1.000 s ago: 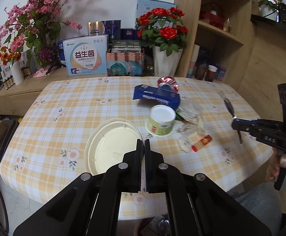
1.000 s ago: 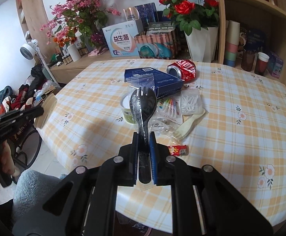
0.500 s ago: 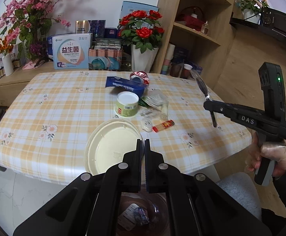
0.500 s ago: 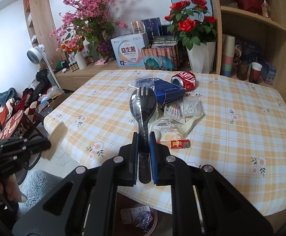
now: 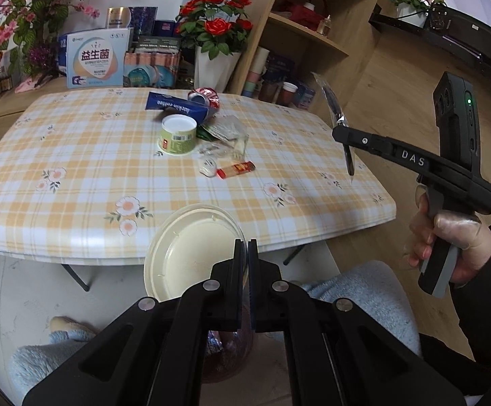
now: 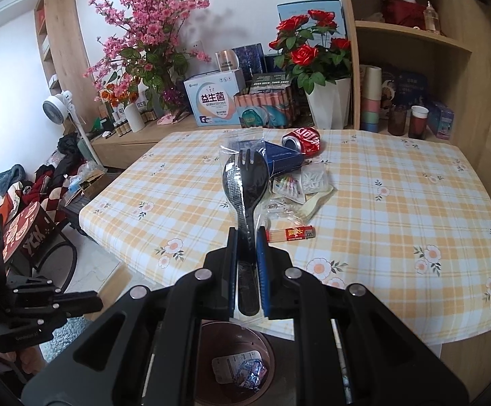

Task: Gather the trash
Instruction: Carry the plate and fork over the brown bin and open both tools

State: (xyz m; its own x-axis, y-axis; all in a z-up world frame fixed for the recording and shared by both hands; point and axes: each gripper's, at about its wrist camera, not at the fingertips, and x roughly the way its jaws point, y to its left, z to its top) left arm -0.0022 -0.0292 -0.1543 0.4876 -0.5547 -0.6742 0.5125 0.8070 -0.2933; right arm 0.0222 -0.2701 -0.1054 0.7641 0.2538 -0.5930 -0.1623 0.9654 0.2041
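Right wrist view: right gripper (image 6: 246, 237) pinches the wrapped black cutlery (image 6: 244, 182) above the trash bin (image 6: 205, 345); left gripper (image 5: 244, 248) pinches the plastic lid (image 5: 184, 250), probably. Next, release both over the bin.

I'm looking into a home, a lived-in dining or living room; a table (image 6: 397, 209) under a yellow checked, flowered cloth stands before a low wooden sideboard (image 6: 134, 140); on it I see a vase of pink blossom (image 6: 147, 37), red roses (image 6: 313, 47) in a white pot, and boxed household goods (image 6: 211, 101); wooden shelves (image 6: 411, 34) at the right carry stacked cups (image 6: 370, 98) and a basket; a standing fan (image 6: 57, 105) and heaped clothes (image 6: 52, 169) fill the left corner; the floor is pale tile.
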